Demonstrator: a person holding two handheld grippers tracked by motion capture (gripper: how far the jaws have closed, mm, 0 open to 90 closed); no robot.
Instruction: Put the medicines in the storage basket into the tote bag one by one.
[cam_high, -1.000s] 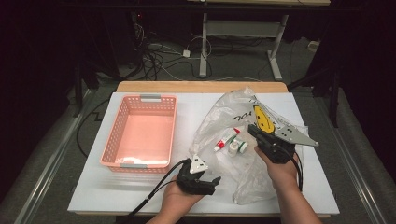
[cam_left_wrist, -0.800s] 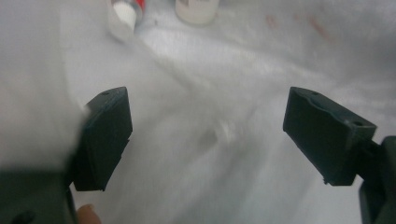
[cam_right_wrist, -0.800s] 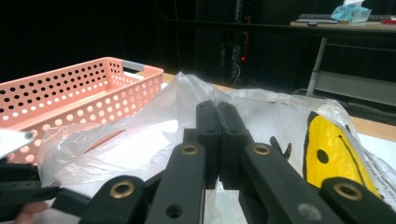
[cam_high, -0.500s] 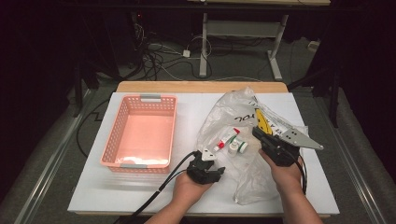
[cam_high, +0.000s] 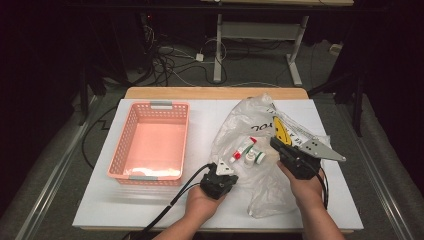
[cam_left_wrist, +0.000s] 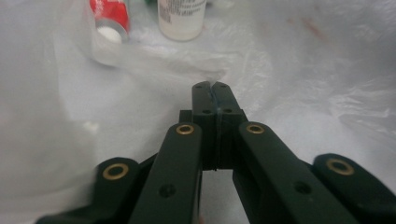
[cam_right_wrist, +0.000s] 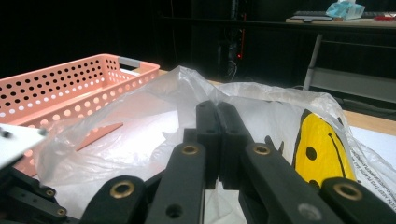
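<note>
While both sets of tongs grip the plastic bag (cam_high: 260, 150), which lies at the right half of the table (cam_high: 200, 210), the bag's mouth faces the person. The left gripper (cam_high: 223, 172) has just been closing and now pinches a fold of film at the mouth's near-left lip; the right gripper (cam_high: 278, 145) is clamped on the film along the right side. The red tube (cam_high: 242, 149) and white bottle (cam_high: 250, 158) lie just beyond the left tips, long axes pointing away. Against the earlier frame, the left gripper has advanced to the bag. The basket (cam_high: 150, 106) stands left.
</note>
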